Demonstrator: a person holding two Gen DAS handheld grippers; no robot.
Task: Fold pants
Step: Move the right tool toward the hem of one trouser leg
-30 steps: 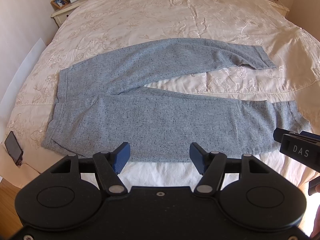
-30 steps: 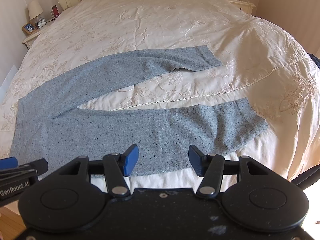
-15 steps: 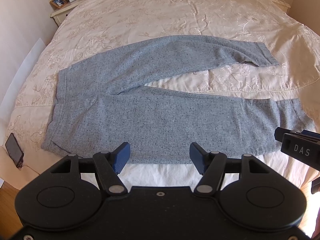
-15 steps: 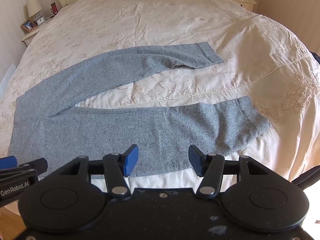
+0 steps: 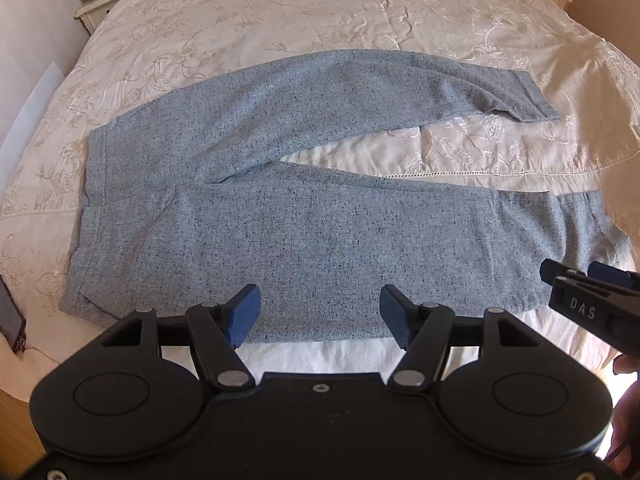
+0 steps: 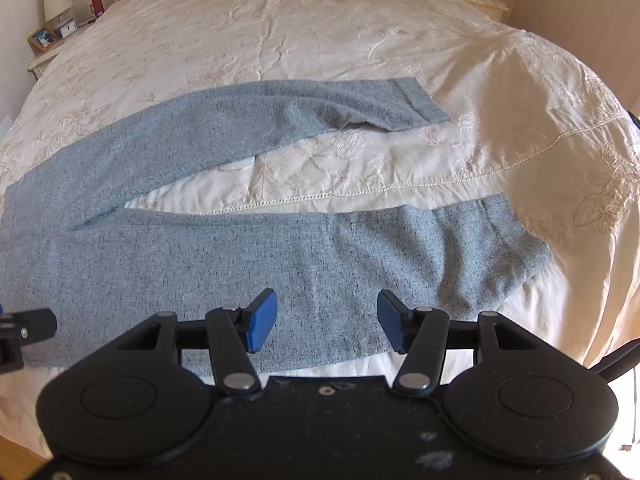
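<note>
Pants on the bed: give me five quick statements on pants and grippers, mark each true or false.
1. The pants lie flat on the bed with the two legs spread apart in a V. True.
2. The left gripper is shut on the near leg's edge. False: its jaws stand wide open, holding nothing.
3. The waistband is at the left of the left wrist view. True.
4. The pants are already folded in half. False: both legs lie unfolded, bedspread showing between them.
5. The right gripper holds the cuff of the near leg. False: it is open, and the cuff lies off to its right.
</note>
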